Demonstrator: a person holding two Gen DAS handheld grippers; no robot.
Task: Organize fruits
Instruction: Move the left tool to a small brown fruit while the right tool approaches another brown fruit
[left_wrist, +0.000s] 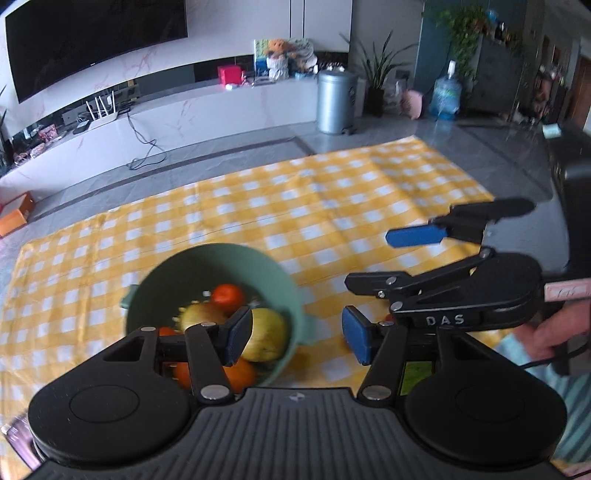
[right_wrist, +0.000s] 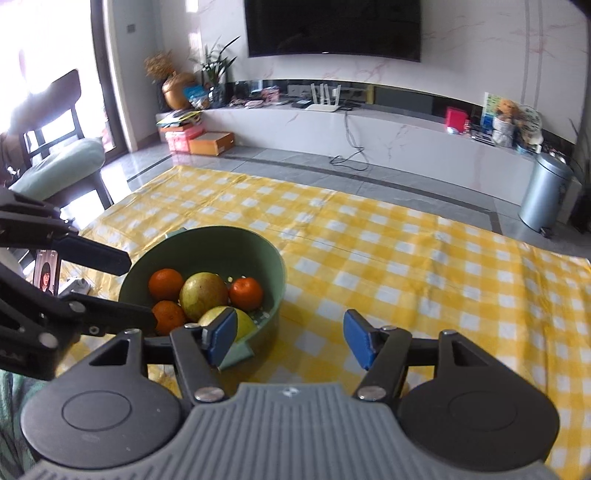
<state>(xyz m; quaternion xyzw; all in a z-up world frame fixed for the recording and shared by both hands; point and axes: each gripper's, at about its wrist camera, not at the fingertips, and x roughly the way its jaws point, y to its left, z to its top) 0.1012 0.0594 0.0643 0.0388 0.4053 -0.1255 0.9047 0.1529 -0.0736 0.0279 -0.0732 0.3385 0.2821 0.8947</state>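
My green bowl (right_wrist: 207, 258) holds three oranges (right_wrist: 165, 283) and two yellow-green fruits (right_wrist: 203, 295). Both my left gripper (left_wrist: 297, 334) and right gripper (right_wrist: 290, 338) have jaws spread wide, empty.

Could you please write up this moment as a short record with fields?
surface: yellow checked cloth
container: green bowl, upright on the cloth
contents: three oranges and two yellow-green fruits visible in the right wrist view
left gripper: open, holding nothing, hovering by the bowl's near rim
right gripper: open, holding nothing, just right of the bowl
background: metal bin on the floor
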